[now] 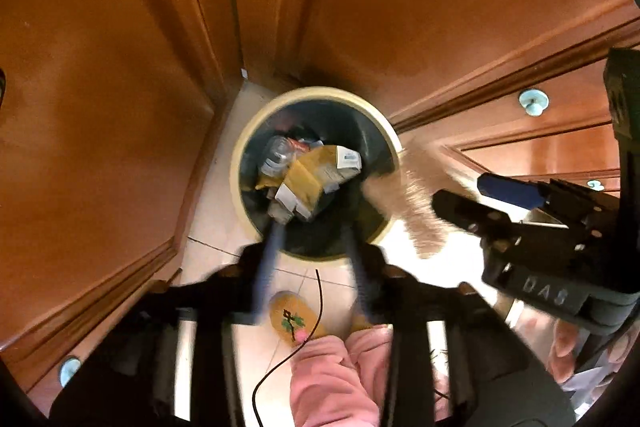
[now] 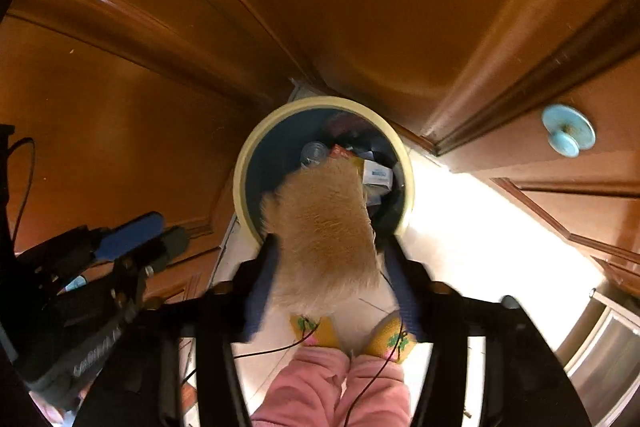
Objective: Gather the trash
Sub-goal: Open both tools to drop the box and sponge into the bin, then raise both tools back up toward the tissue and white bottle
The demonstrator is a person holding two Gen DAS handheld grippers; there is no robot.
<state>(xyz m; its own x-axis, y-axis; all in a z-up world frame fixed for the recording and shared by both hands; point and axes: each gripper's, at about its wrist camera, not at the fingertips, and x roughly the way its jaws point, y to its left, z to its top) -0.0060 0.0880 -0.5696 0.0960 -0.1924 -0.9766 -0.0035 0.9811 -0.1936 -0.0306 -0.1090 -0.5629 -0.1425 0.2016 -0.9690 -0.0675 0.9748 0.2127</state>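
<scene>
Directly over the bin, both grippers pointing down.
Nearest, at six o'clock, pink trousers point(image 2: 332, 387) and yellow slippers point(image 2: 390, 339); the right gripper point(image 2: 332, 267) has fingers apart around a fuzzy tan piece point(image 2: 324, 227), pads not pressing; the left gripper point(image 1: 316, 251) is spread, empty. Beyond, at twelve o'clock, the bin point(image 1: 236, 163) holds cartons point(image 1: 316, 171).

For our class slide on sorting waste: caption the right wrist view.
Open right gripper above a cream-rimmed round bin, fuzzy tan cloth between its jaws.
</scene>
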